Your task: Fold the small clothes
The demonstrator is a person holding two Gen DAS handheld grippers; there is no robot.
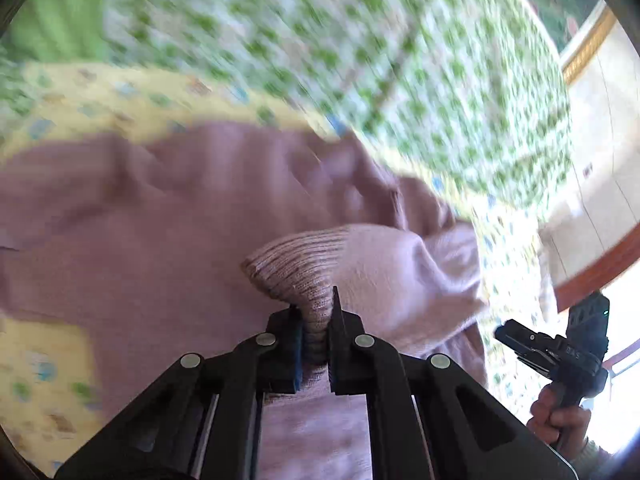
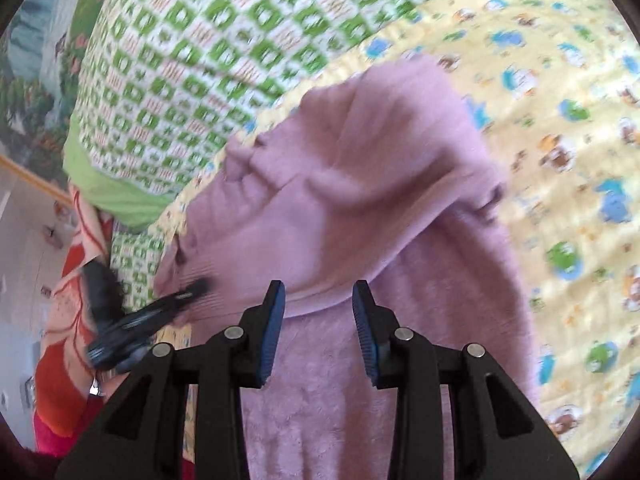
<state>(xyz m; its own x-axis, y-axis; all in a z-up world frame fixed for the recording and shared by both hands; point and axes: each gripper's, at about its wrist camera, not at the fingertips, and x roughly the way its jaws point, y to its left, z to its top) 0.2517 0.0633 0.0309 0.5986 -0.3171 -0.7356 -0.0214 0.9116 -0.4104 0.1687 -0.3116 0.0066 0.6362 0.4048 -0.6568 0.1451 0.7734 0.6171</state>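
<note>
In the left wrist view, the left gripper [image 1: 316, 320] is pinching the ribbed cuff [image 1: 296, 268] of a mauve knitted sweater [image 1: 152, 216], its jaws closed tight on the fabric. The sweater is lying across a yellow patterned sheet [image 1: 48, 384], with a green-and-white quilt [image 1: 360, 40] beyond it. The right gripper [image 1: 508, 334] is showing at the near right, held in a hand [image 1: 560, 416].

In the right wrist view, the right gripper [image 2: 319, 300] is hovering over the sweater [image 2: 360, 184] with jaws spread apart, gripping nothing. The left gripper [image 2: 200, 286] is touching the sweater's left edge, blurred.
</note>
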